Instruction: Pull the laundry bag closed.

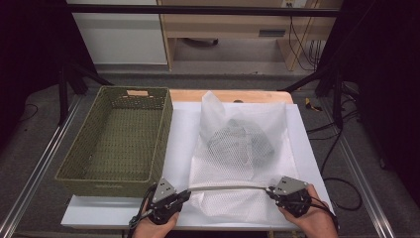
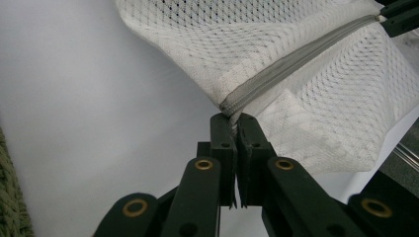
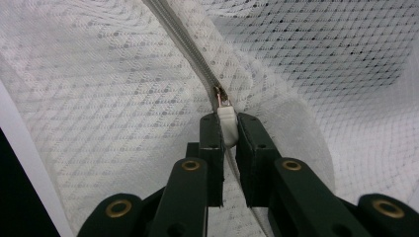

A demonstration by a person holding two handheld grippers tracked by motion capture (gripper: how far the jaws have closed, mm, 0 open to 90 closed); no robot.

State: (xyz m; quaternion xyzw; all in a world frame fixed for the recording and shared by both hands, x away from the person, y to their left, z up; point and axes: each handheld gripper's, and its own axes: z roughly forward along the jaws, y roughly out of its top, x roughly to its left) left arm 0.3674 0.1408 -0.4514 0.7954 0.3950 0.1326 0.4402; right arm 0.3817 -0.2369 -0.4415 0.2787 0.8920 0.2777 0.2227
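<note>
Mesh laundry bag (image 1: 237, 148) with grey garment (image 1: 240, 141) inside lies just ahead of both tongs; left gripper (image 1: 185, 194) clamps zipper end (image 2: 228, 106); right gripper (image 1: 270, 191) pinches zipper pull (image 3: 227, 126); zipper (image 1: 228, 187) looks closed; basket (image 1: 119, 139) transfer remains, probably.

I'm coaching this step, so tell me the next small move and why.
Probably let go with both grippers. The zipper looks closed along its whole length: the right gripper pinches the pull at its end, the left gripper clamps the bag at the other, and the garment sits inside.
</note>
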